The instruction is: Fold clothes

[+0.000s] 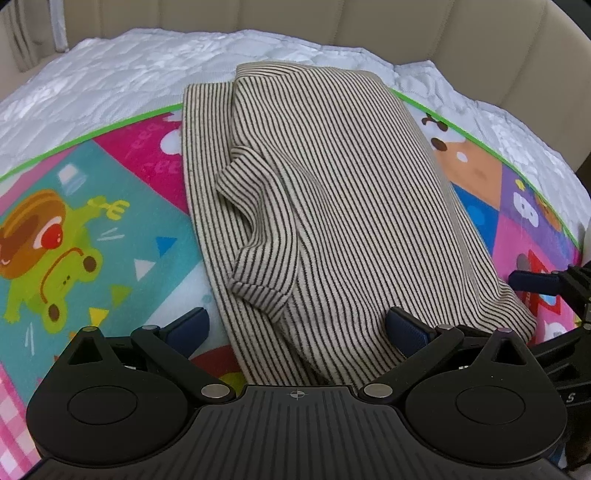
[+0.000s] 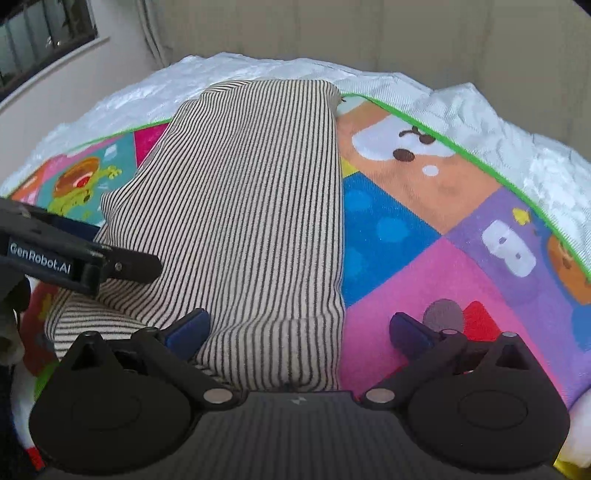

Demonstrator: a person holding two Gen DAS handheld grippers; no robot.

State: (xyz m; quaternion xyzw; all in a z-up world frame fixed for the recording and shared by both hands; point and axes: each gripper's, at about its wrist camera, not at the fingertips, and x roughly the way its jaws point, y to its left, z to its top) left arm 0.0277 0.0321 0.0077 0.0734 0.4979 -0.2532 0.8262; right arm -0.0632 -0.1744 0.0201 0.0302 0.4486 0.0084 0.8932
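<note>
A cream garment with thin black stripes [image 1: 332,206] lies folded lengthwise on a colourful cartoon play mat [image 1: 74,221], one sleeve [image 1: 255,236] laid back over its left side. My left gripper [image 1: 297,330] is open just above the garment's near edge, its fingers [image 1: 192,325] straddling the cloth without pinching it. In the right wrist view the same garment [image 2: 251,206] fills the centre-left. My right gripper [image 2: 299,328] is open over the garment's near right corner, left finger [image 2: 190,326] above the fabric, right finger above the mat. The left gripper's body [image 2: 74,251] shows at the left.
The play mat [image 2: 424,258] has a green border and rests on a white quilted cover [image 1: 129,74]. A beige padded wall [image 1: 406,26] runs behind. A window [image 2: 44,33] sits at the far left. The right gripper's finger [image 1: 535,280] pokes in at the right edge.
</note>
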